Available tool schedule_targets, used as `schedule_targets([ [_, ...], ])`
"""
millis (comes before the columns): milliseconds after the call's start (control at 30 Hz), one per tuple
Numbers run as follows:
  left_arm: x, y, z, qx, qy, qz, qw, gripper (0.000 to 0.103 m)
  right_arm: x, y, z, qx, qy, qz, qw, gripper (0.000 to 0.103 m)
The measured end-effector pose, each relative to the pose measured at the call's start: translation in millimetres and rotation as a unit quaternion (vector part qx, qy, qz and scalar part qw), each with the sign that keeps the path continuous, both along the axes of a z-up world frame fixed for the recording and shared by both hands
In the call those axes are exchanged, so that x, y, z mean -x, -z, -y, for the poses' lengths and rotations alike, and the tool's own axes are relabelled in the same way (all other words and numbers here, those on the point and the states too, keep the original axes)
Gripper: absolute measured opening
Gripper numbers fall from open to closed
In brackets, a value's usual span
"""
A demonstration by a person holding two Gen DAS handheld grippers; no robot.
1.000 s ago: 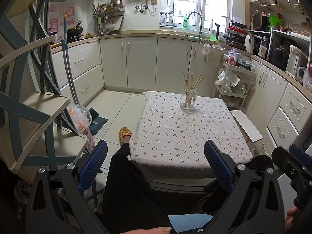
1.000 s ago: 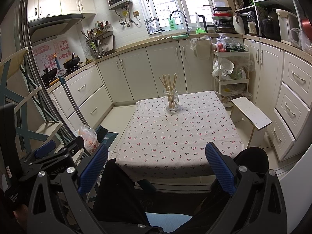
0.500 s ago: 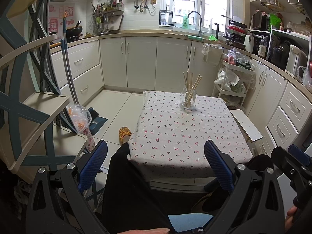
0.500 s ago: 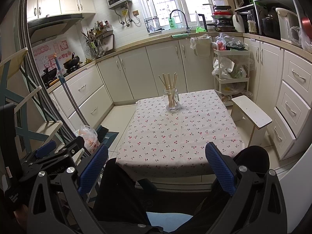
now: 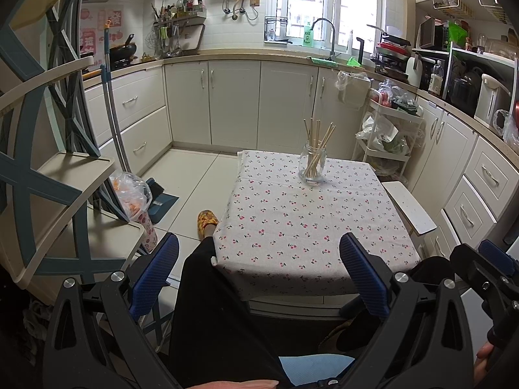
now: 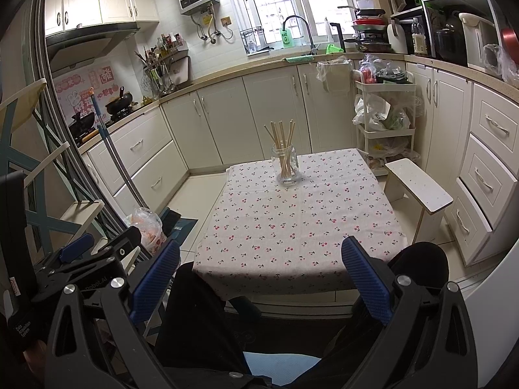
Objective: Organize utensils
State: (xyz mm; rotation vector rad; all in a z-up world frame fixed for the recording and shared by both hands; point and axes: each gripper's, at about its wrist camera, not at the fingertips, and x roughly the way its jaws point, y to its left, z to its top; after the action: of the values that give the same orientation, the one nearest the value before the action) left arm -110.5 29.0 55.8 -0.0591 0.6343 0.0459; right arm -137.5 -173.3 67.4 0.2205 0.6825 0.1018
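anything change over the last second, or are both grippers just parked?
No visible change. Both views hold steady: the left gripper and right gripper stay open and empty above the person's lap, short of the table. The glass jar with the chopsticks standing in it sits where it was at the far end of the cherry-print cloth. Nothing was grasped or released.

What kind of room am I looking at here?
Most likely a home kitchen. A sink tap stands under the window, a wok sits on the stove, and cream cabinets line the walls. In the middle, a small cloth-covered table holds a glass jar of chopsticks.
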Motion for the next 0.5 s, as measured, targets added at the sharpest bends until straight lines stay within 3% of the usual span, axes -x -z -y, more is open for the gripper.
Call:
schedule_targets([
  [500,0.8,-0.3,0.8,0.001,-0.001,0.0,1.0,0.095,0.5,-0.5,-1.0,0.0,0.0,0.0,1.0,0.096],
])
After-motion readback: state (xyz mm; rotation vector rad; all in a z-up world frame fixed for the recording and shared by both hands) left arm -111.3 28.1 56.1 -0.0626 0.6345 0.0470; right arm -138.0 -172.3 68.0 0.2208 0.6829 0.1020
